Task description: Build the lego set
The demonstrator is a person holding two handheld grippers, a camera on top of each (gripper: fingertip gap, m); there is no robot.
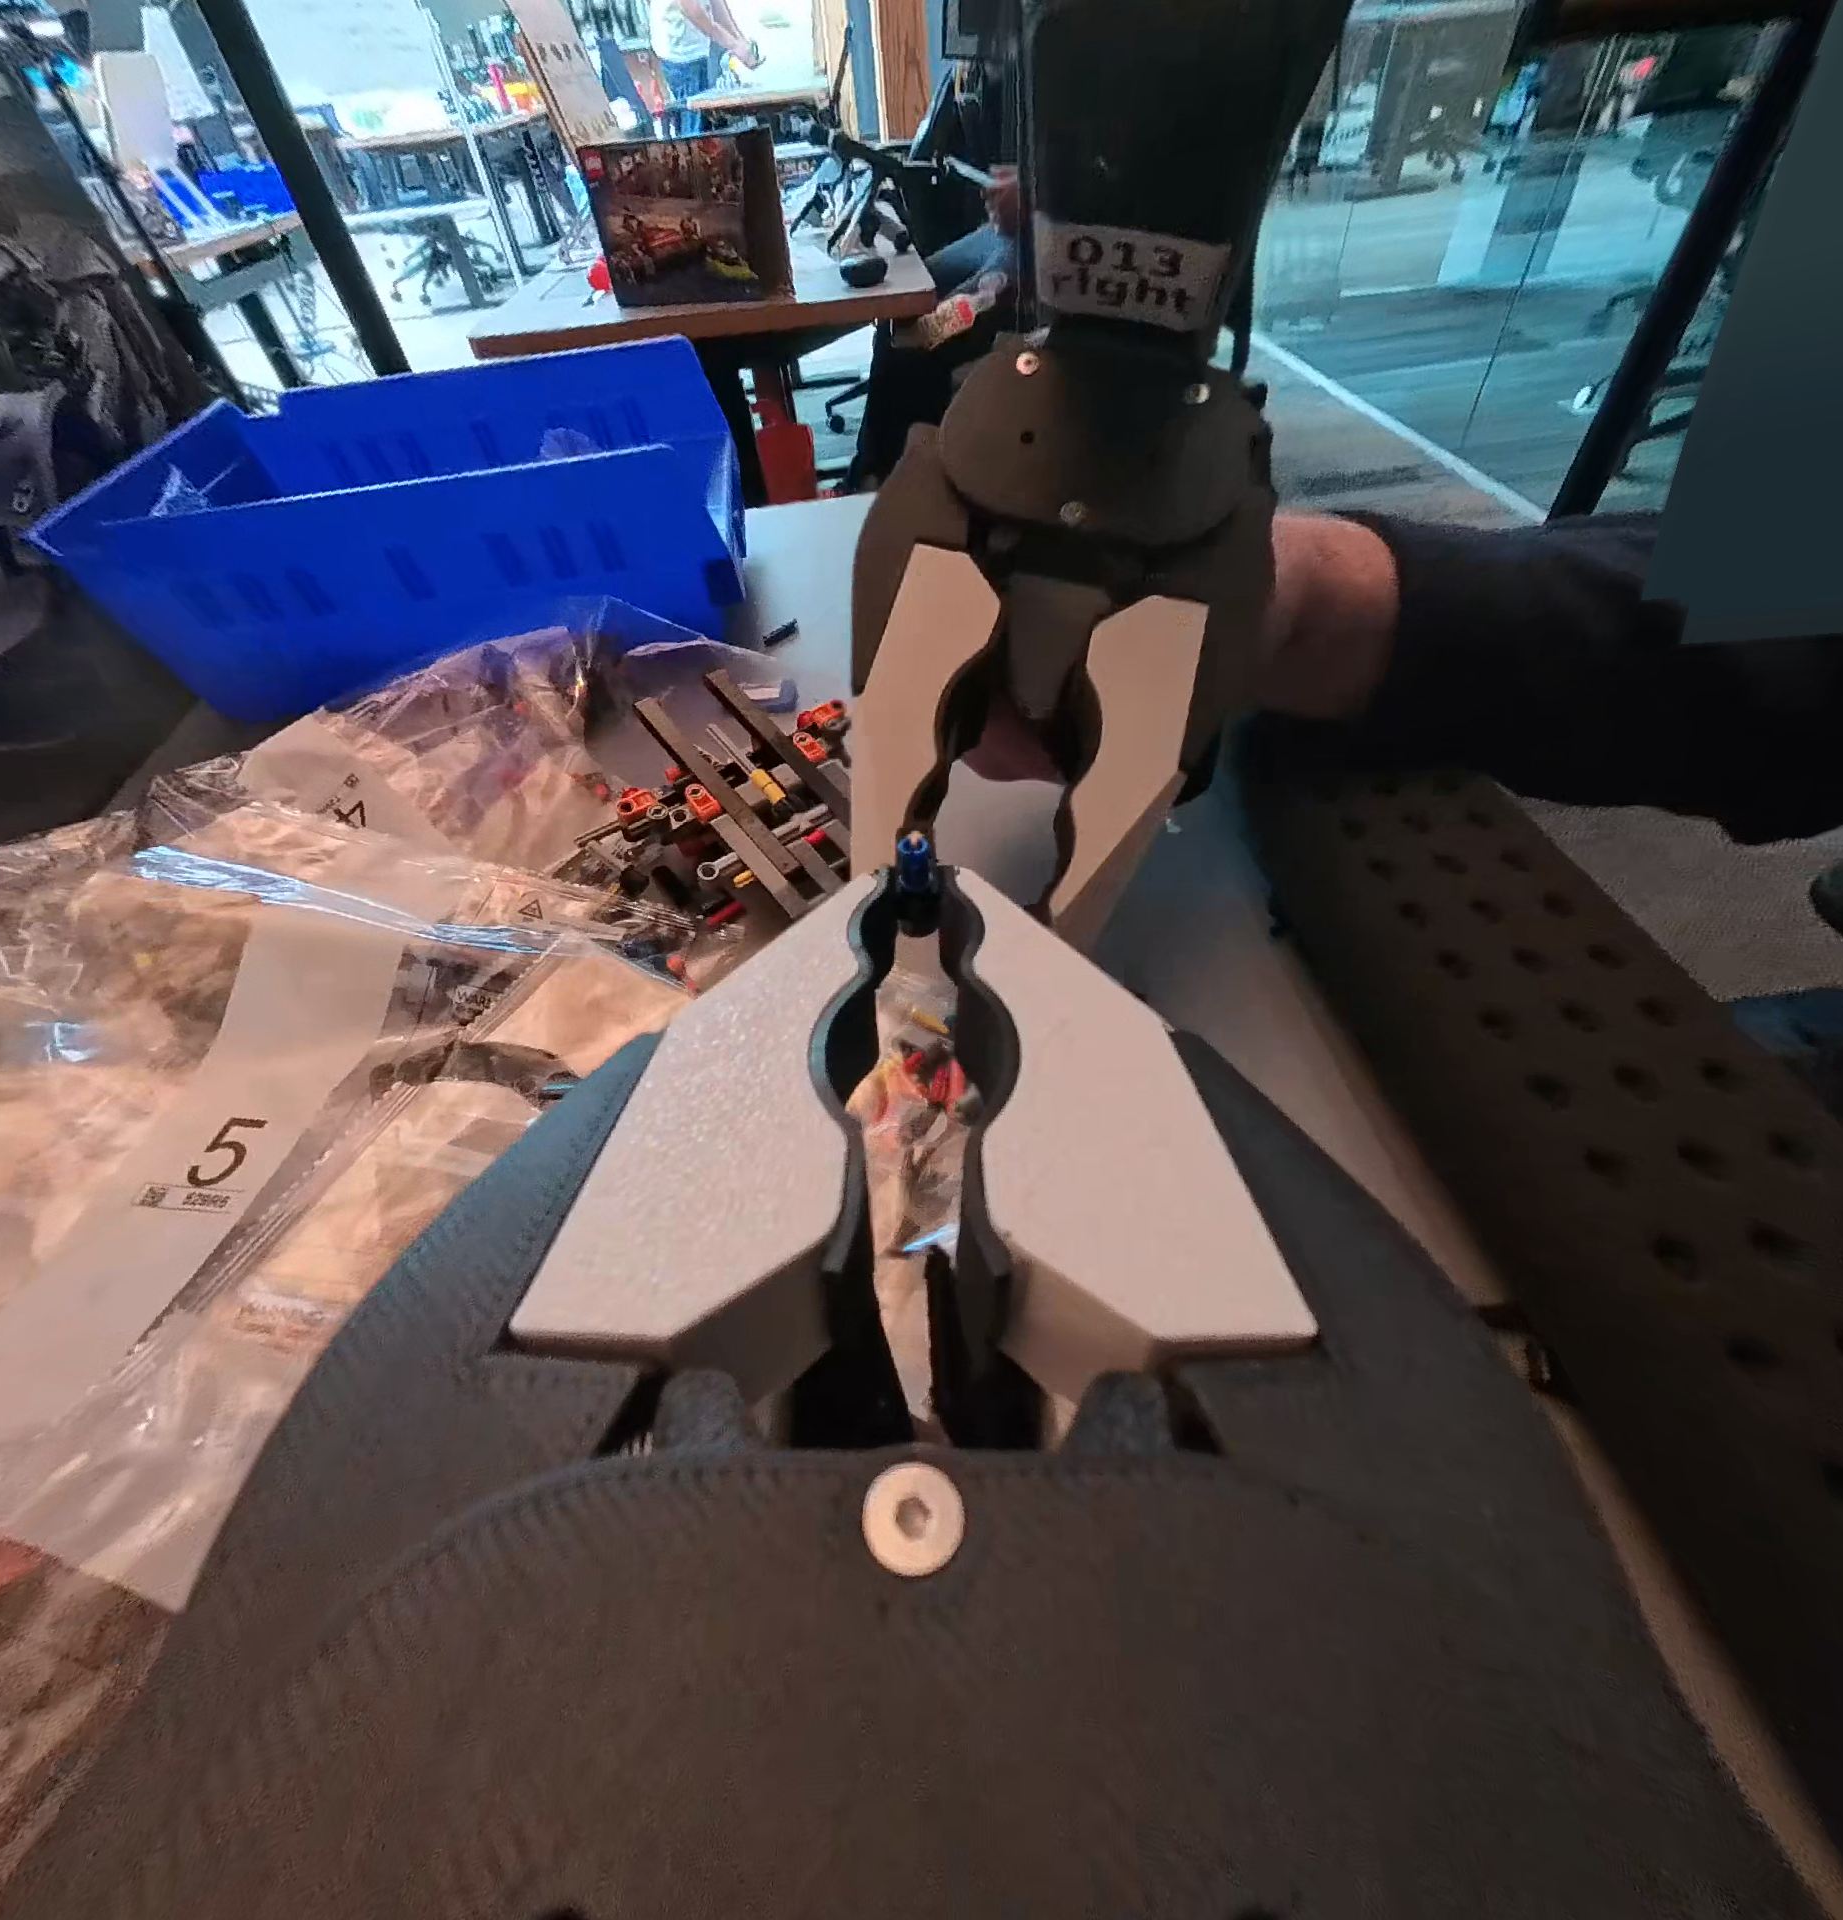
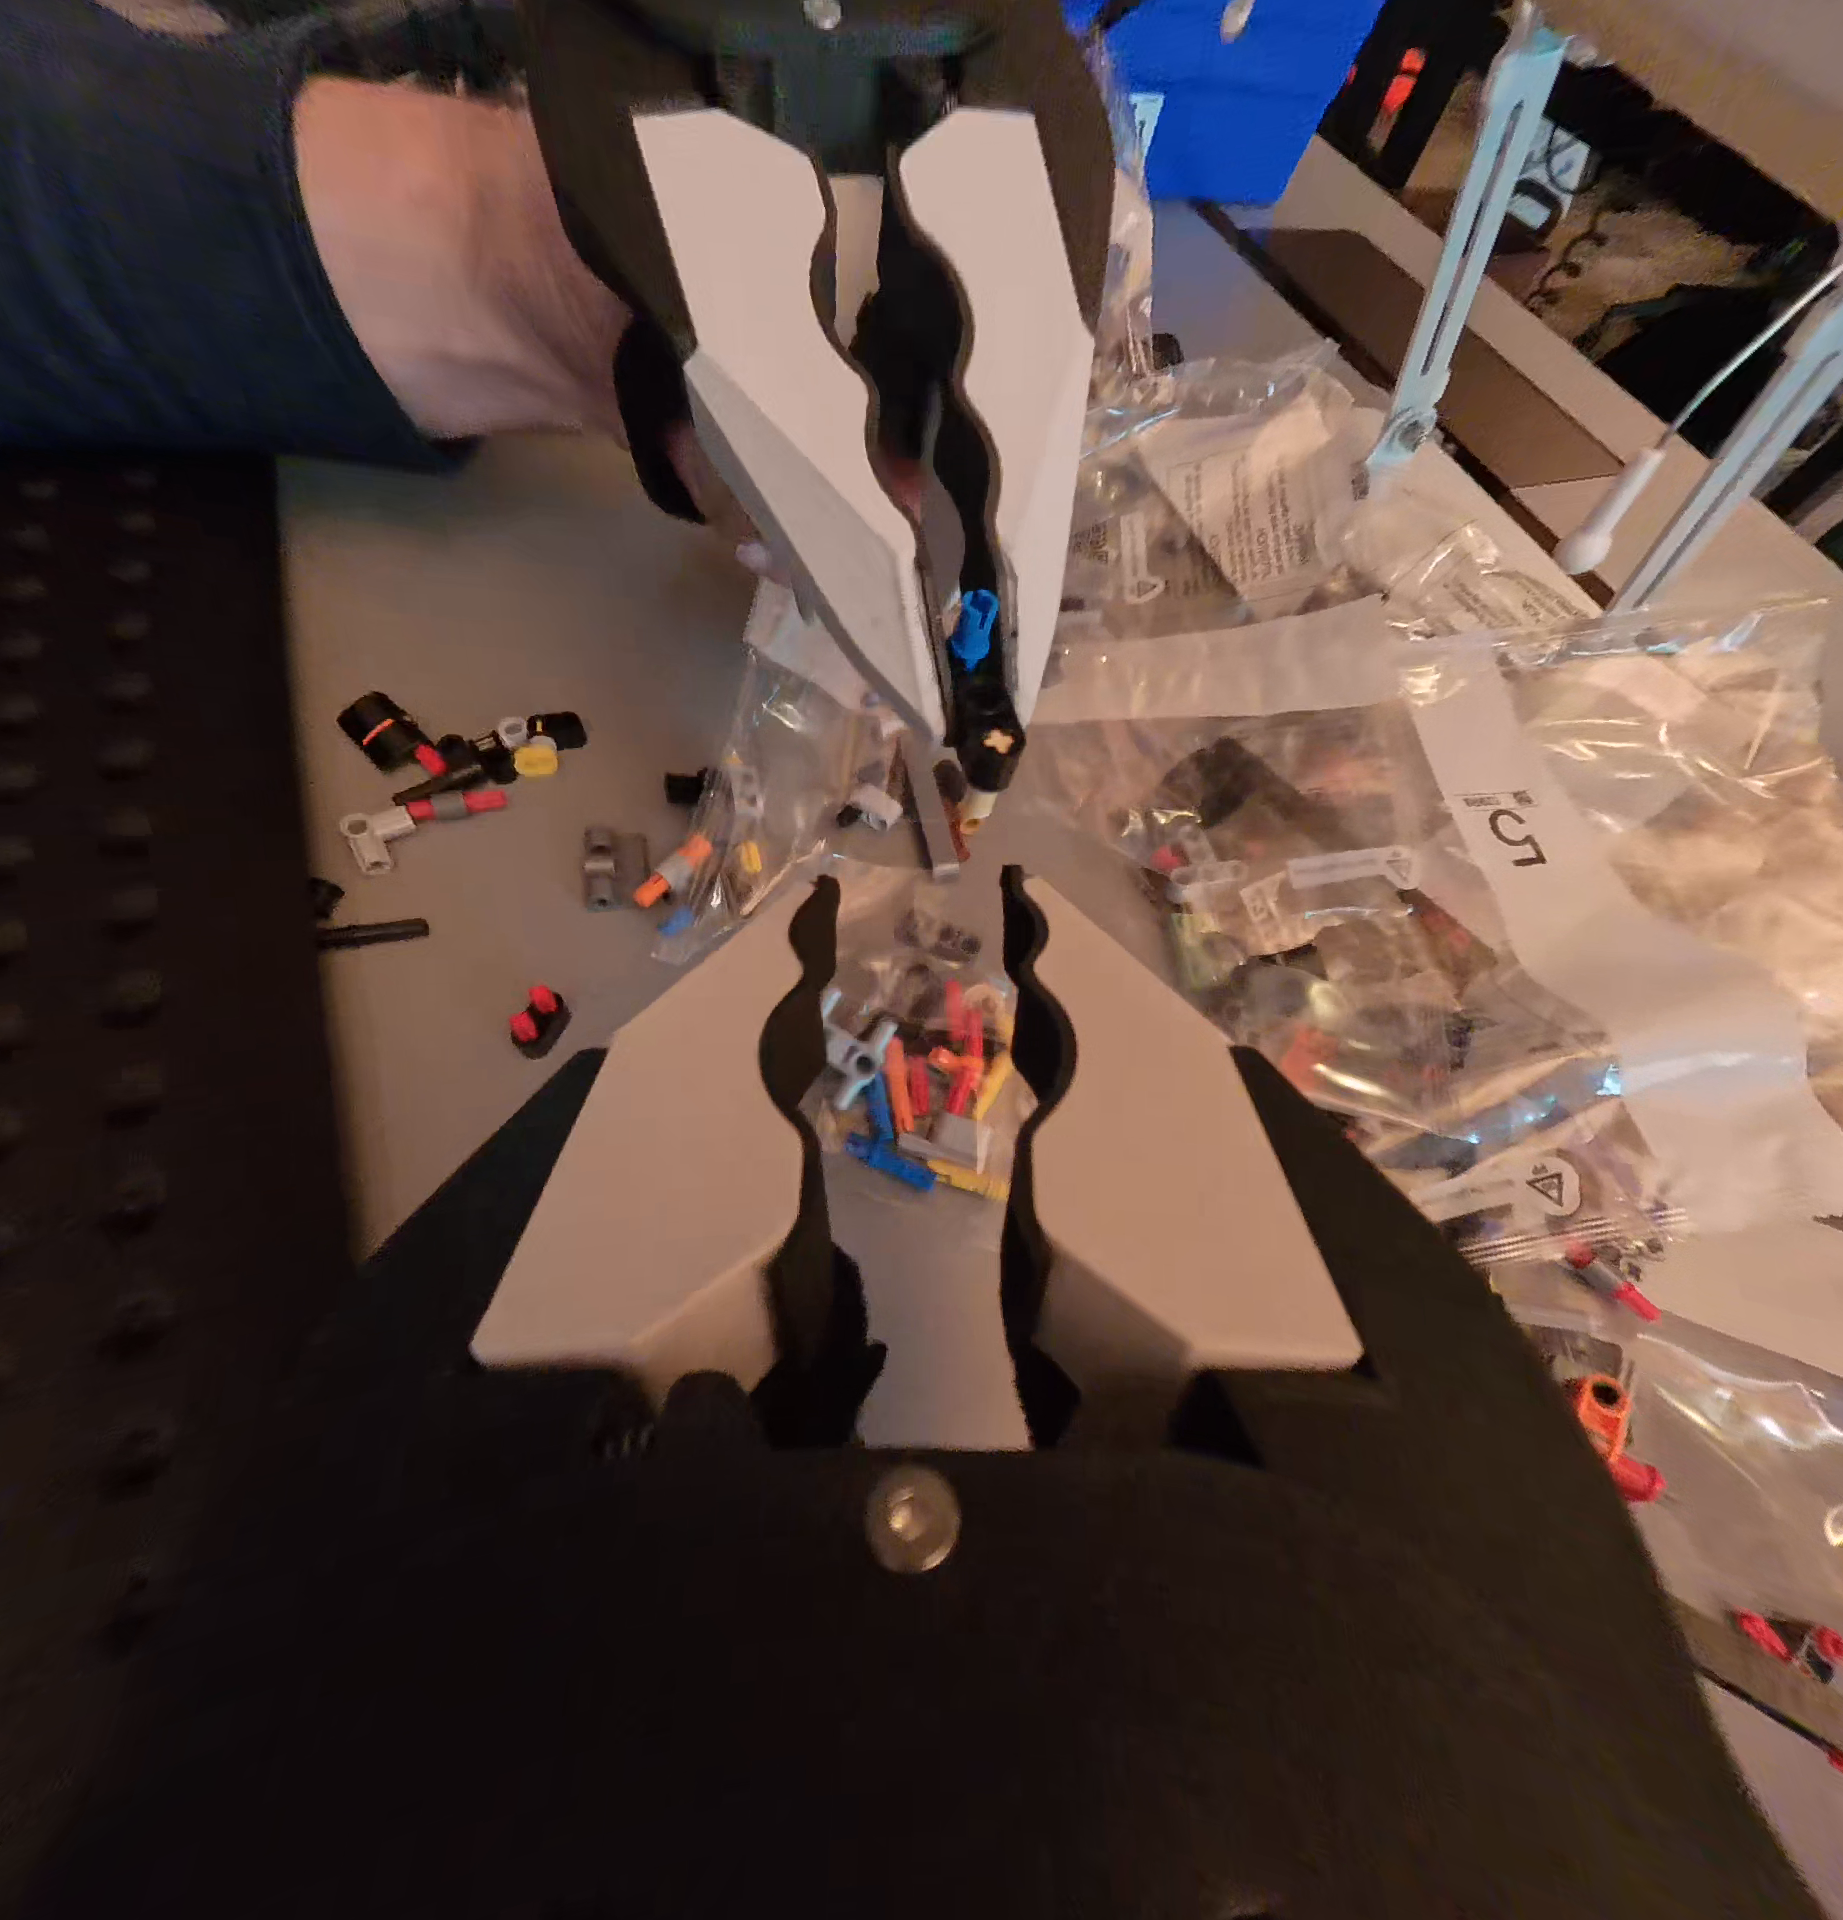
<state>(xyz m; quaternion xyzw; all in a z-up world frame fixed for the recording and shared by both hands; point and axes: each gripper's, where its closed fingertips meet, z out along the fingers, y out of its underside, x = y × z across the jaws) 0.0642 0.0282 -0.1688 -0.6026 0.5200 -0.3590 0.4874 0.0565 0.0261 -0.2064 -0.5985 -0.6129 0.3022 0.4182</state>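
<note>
My left gripper [image 1: 915,883] is shut on a small black lego piece [image 1: 909,906] with a blue pin [image 1: 912,857] sticking out of it. In the right wrist view it comes down from the top [image 2: 974,717], with the blue pin [image 2: 974,629] and the black piece [image 2: 990,740] between its tips. My right gripper [image 2: 917,881] is open and empty, tip to tip with the left one and just short of the piece. It shows opposite in the left wrist view [image 1: 979,871]. A partly built grey frame [image 1: 751,810] lies behind on the table.
A small clear bag of coloured pins [image 2: 917,1091] lies under the right gripper. Loose pieces [image 2: 449,769] lie to the left beside a black perforated mat [image 2: 96,935]. Numbered plastic bags [image 1: 221,1039] cover the table's left. A blue bin [image 1: 408,540] stands behind. Less than 4 cm separates the two grippers' tips.
</note>
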